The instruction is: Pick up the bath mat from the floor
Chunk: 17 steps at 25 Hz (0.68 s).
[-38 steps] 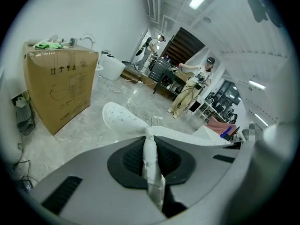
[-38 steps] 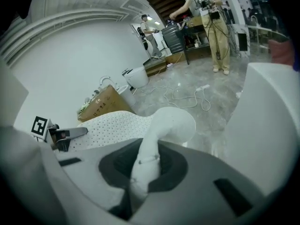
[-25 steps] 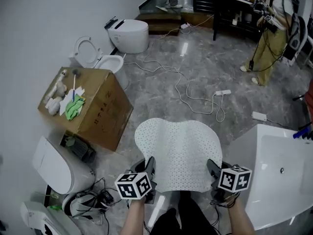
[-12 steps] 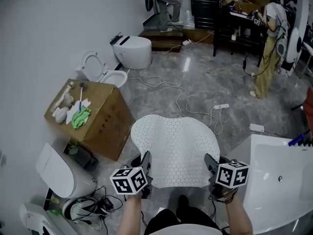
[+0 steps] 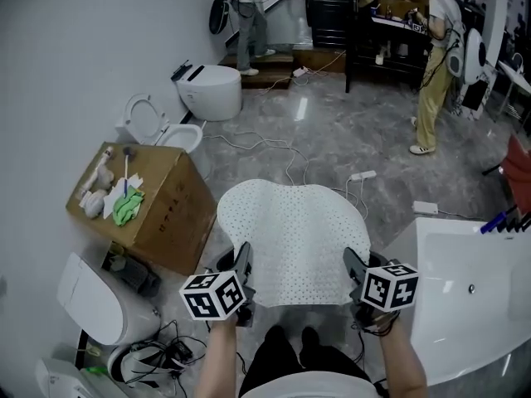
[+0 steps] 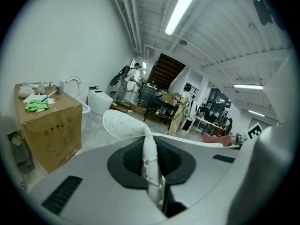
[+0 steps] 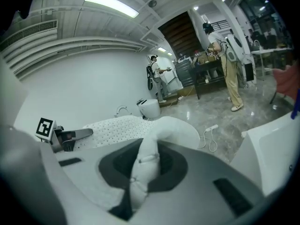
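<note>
The bath mat (image 5: 290, 239) is white, perforated and matt, probably soft rubber or plastic. The floor (image 5: 332, 139) is grey veined stone, polished and reflective. The box (image 5: 166, 214) is plain brown cardboard, matt. The toilet (image 5: 211, 89) is glossy white ceramic. The green cloth (image 5: 127, 207) is crumpled fabric.

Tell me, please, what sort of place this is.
Probably a workshop or test space with bathroom fixtures, not a home bathroom: toilets stand about the stone floor, a white tub sits at right, and power cables trail across.
</note>
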{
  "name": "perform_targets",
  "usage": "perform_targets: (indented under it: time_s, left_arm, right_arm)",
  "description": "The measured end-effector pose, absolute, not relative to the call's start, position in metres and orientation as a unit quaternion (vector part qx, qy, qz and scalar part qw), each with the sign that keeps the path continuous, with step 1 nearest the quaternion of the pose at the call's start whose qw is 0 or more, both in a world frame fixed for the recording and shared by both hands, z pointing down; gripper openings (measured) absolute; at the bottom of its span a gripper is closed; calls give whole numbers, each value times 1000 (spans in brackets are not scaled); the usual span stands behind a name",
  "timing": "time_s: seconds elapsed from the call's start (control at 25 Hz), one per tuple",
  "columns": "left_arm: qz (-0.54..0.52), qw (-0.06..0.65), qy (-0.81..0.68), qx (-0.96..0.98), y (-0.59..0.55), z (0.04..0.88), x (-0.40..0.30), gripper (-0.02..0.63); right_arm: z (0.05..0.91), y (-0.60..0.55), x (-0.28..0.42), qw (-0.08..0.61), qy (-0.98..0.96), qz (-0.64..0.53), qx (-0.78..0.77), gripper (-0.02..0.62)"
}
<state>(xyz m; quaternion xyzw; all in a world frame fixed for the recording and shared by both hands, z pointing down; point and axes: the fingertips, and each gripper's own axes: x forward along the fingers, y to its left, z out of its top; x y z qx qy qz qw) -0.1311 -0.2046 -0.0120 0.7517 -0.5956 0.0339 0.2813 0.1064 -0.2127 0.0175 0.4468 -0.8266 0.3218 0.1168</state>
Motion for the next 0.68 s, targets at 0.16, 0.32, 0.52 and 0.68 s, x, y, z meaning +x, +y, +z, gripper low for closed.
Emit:
perform_targets:
  time_s: [0.16, 0.32, 0.52, 0.68]
  left_arm:
    - [35, 287, -578, 763, -211, -14, -138, 25]
    - [39, 291, -554, 779, -223, -14, -148, 25]
    - [41, 290, -530, 796, -238, -20, -161, 25]
    - [37, 295, -518, 802, -252, -28, -172, 26]
  right_arm:
    - [15, -212, 100, 113, -817, 325, 464, 25]
    - [17, -212, 88, 116, -804, 324, 484, 25]
    - [14, -212, 75, 119, -791, 324, 505, 25]
    - [5, -220, 65, 118, -782, 325, 518, 25]
